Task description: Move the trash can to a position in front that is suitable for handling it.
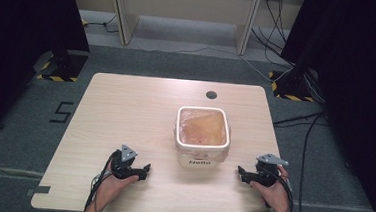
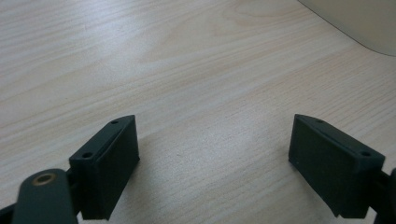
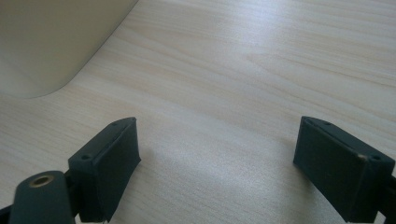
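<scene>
While both hands rest on the near part of the pale wooden counter (image 1: 126, 106), a white square tub (image 1: 201, 154) stands between them, a little right of the counter's middle. The tub is upright, its top covered by a translucent orange-brown film or lid, and its near wall carries a dark label reading "Hello" (image 1: 199, 162).

The left gripper (image 1: 144, 170) lies in the person's left hand (image 1: 115, 181) to the left of the tub, pointing to the right toward it and staying apart from it. Its grey three-cornered plate sits on top, and its cable trails back along the forearm toward the counter's near edge. In the left gripper view, the left gripper (image 2: 215, 154) has its jaws spread wide with nothing but bare wood grain between them; a rounded corner of the tub (image 2: 359, 23) shows at the upper right, well ahead of the jaws.

The right gripper (image 1: 241, 172) is held in the right hand (image 1: 272, 192) near the counter's right edge, pointing left toward the tub and also clear of it. In the right gripper view, the right gripper (image 3: 217, 156) likewise has its jaws wide apart over empty wood, and the tub's pale wall (image 3: 51, 42) curves away at the upper left.

A small dark round hole (image 1: 211, 94) sits in the counter beyond the tub. Grey carpet (image 1: 19, 124) surrounds the counter, with black cables (image 1: 305, 124) running across it on the right and dark curtains on both sides.
</scene>
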A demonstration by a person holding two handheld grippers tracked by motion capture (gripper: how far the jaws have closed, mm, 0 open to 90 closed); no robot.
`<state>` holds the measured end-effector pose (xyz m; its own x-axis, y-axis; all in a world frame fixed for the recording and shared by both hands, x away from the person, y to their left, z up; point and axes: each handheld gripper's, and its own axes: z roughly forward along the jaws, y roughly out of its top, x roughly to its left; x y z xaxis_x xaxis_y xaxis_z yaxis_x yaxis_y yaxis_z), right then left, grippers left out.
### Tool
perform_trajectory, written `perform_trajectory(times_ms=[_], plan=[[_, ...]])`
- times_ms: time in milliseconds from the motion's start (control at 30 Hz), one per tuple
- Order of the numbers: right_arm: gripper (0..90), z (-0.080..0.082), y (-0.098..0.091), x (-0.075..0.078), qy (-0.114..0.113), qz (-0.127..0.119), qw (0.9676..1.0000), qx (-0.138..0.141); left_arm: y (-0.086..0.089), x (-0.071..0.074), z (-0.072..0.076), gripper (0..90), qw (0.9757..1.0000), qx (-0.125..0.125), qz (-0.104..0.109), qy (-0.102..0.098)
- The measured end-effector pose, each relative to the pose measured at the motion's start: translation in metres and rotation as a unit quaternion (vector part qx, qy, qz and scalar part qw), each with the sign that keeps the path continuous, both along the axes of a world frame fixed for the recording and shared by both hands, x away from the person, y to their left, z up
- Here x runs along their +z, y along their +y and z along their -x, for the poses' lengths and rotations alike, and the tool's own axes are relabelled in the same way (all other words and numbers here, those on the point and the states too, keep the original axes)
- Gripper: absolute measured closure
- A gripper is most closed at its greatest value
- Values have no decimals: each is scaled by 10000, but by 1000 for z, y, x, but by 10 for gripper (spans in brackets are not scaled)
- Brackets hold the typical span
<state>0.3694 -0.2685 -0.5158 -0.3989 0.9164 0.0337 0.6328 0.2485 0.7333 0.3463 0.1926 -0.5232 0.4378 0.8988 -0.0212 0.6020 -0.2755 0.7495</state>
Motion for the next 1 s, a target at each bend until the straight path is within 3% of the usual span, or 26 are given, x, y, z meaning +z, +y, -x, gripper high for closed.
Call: perform_trajectory(times_ms=[833,933,1000], plan=[[144,-1,0,0,8,-39,10000,11,0,0,1,151,10000,16,0,2],[150,-1,-2,0,13,-147,9999,-23,0,0,1,151,10000,10,-6,5],[153,-1,-2,1,26,-234,9997,-52,1,0,2,165,9999,141,-29,-35]])
